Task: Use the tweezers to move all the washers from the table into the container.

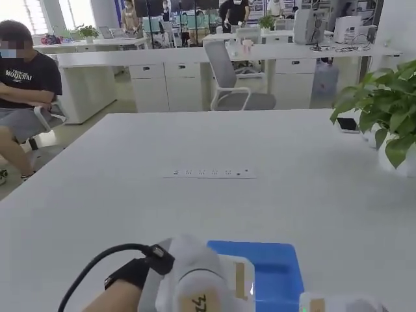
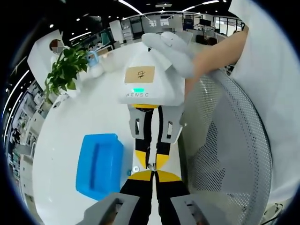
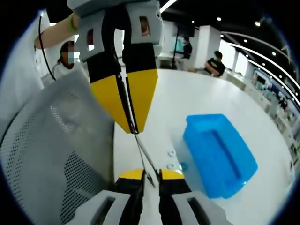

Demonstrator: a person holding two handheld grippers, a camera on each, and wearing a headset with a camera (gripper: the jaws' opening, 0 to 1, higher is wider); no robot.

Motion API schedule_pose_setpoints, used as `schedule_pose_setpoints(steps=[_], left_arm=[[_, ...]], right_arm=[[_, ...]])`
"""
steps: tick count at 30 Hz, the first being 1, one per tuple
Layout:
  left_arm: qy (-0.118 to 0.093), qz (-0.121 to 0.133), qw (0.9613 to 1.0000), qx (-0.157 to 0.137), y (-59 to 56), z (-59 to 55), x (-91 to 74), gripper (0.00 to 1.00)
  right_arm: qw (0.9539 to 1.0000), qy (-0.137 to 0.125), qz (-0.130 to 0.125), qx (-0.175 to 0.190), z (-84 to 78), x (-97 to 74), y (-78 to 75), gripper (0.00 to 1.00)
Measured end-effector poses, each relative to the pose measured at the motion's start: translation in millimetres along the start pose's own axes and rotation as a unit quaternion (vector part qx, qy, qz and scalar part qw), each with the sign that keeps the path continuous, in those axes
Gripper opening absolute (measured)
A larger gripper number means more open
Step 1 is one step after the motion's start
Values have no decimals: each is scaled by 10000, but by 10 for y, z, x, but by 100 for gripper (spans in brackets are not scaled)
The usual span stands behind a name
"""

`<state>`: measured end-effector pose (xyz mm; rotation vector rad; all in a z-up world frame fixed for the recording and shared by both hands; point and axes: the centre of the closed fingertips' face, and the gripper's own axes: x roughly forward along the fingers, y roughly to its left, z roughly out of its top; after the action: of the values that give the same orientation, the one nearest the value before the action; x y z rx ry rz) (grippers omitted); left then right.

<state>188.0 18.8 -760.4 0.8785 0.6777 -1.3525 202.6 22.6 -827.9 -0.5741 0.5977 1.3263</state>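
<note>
In the right gripper view, thin metal tweezers (image 3: 140,150) run between the two grippers just above the table's near edge. My left gripper (image 3: 130,125) comes down from the top with its yellow-tipped jaws shut on one end. My right gripper (image 3: 151,180) rises from the bottom, its jaws closed around the other end. Two small washers (image 3: 170,159) lie on the white table beside the tweezers, next to a blue container (image 3: 220,154). In the left gripper view, my left gripper (image 2: 153,172) meets my right gripper (image 2: 152,161) tip to tip, with the blue container (image 2: 99,164) to their left.
A grey mesh chair back (image 2: 225,154) stands close beside the grippers at the table edge. On the white table (image 1: 208,195) lie a strip of sockets (image 1: 209,173) in the middle and a potted plant (image 1: 383,110) at the far right. A person sits at the far left.
</note>
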Motion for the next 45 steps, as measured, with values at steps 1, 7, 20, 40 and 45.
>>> schedule_pose_setpoints(steps=[1,7,20,40,45], left_arm=[[20,7,10000,29,4,1,1,0],[58,43,9999,114,55,47,-6,0],[161,24,9994,302,152,116,49,0],[295,-621,9976,123,286,233,125,0],[273,-687,9973,18,280,261,143,0]], right_arm=[[9999,-56,35,111,2,-6,-2,8],[9995,-239,-111,147,19,-42,-48,7],[9988,-299,-253,303,-5,-54,-146,8],[9956,-583,-267,677,64,-112,-221,6],[9952,-584,-265,742,50,-125,-227,6]])
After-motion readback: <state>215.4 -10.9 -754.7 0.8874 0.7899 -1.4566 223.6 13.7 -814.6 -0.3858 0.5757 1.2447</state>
